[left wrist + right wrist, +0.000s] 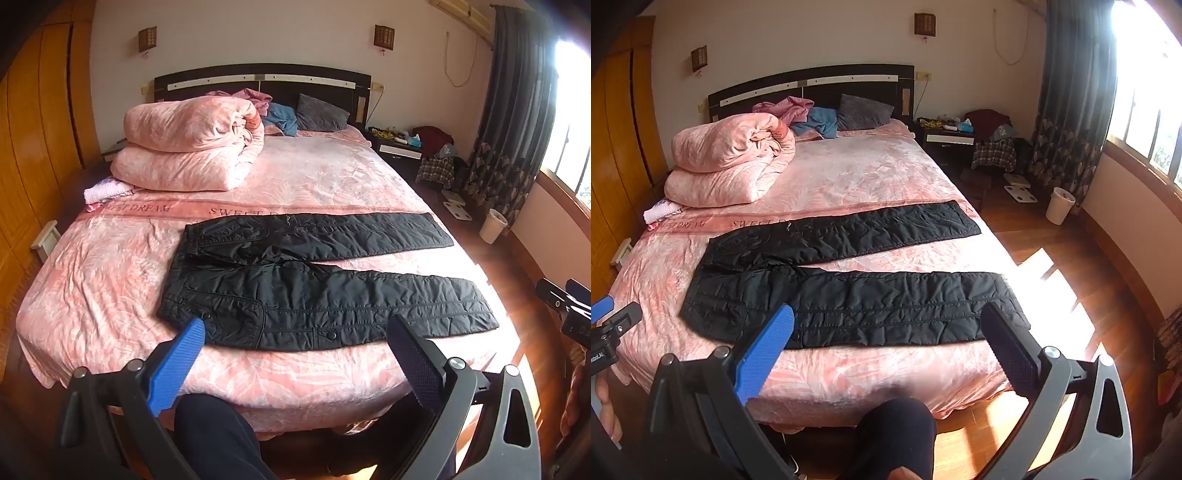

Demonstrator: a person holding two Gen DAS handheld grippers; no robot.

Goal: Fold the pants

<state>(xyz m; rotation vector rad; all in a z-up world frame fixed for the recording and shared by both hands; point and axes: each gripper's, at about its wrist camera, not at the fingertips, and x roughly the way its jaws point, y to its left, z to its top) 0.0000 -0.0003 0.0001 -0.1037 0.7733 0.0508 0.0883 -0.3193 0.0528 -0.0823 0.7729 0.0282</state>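
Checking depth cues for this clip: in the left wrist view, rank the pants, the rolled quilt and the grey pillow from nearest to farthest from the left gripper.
From the left gripper, jaws open:
1. Pants, spread flat across the bed's near end, just ahead of the fingertips.
2. Quilt, rolled up mid-bed on the left.
3. Pillow, against the headboard, farthest back.

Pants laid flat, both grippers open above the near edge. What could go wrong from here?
1. The black pants look puffy and slick; open left gripper fingers may pinch only the top layer.
2. The near leg's cuff lies by the bed edge; a tug might slide it off.
3. The legs are splayed, so a fold may come out skewed.
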